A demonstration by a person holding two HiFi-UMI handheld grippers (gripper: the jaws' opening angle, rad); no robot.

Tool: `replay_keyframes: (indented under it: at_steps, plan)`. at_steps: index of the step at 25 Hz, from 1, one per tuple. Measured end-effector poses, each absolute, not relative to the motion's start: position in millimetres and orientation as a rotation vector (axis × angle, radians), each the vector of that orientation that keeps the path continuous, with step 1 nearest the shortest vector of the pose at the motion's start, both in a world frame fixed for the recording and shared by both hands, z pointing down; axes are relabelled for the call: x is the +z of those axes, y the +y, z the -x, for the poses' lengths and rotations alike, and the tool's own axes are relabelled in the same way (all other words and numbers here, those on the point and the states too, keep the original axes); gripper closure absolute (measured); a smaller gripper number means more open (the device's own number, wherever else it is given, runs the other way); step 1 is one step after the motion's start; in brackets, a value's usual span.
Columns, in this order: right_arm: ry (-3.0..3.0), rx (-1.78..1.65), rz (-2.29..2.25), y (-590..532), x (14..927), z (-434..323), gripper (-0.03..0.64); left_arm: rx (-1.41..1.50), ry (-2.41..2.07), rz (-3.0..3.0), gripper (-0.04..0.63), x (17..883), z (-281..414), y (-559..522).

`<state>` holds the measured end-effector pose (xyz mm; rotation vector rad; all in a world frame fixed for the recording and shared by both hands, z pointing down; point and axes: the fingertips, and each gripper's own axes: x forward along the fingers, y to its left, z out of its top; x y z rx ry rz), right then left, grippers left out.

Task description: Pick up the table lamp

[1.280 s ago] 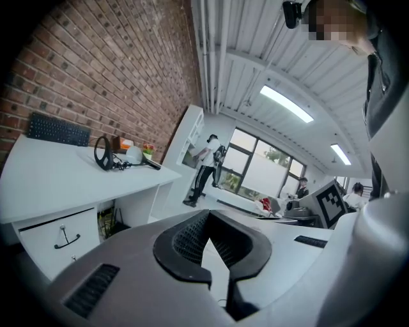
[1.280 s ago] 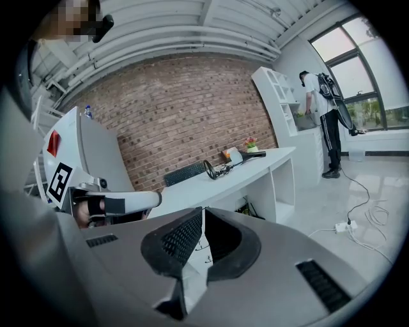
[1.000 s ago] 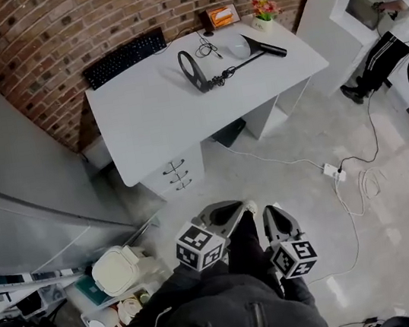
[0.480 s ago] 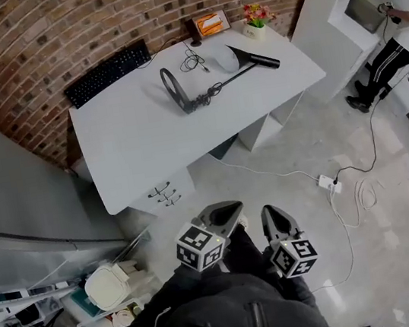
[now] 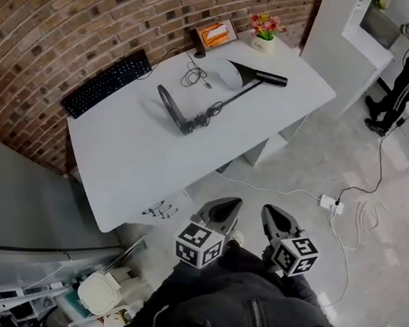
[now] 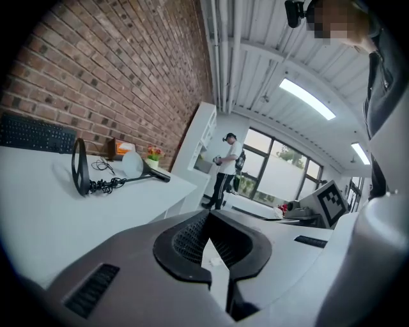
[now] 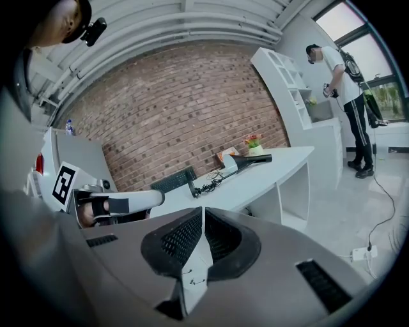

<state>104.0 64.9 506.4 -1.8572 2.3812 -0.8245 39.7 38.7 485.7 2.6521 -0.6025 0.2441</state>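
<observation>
I hold my left gripper (image 5: 229, 207) and my right gripper (image 5: 269, 213) side by side close to my body, over the floor on the near side of the white desk (image 5: 129, 171). Each has its jaws pressed together on nothing. The table lamp (image 5: 227, 99) lies tipped on its side on the far half of the desk (ring base to the left, shade to the right), right of the black keyboard (image 5: 105, 83) and well apart from both grippers.

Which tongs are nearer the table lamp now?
Left, narrowly. Left tongs hang just short of the desk, in line with the table lamp; right tongs hang beside them, slightly farther back.
</observation>
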Motion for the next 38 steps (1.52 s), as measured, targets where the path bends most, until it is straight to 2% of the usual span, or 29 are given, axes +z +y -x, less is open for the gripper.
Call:
replay_keyframes:
  at_steps: [13, 27, 38]
  plan:
    - [2.407, -0.837, 1.751, 17.8, 507.6, -135.5, 0.601, 0.238, -0.657, -2.632, 0.592, 494.9, -80.3, -2.9]
    - [2.355, -0.938, 1.707, 5.9, 524.7, -140.7, 0.601, 0.297, -0.661, -2.579, 0.591, 512.2, -88.6, -15.7]
    - [2.406, -0.996, 1.681, -74.0, 525.2, -173.6, 0.601, 0.262, -0.707, -2.536, 0.592, 511.0, -124.6, -100.5]
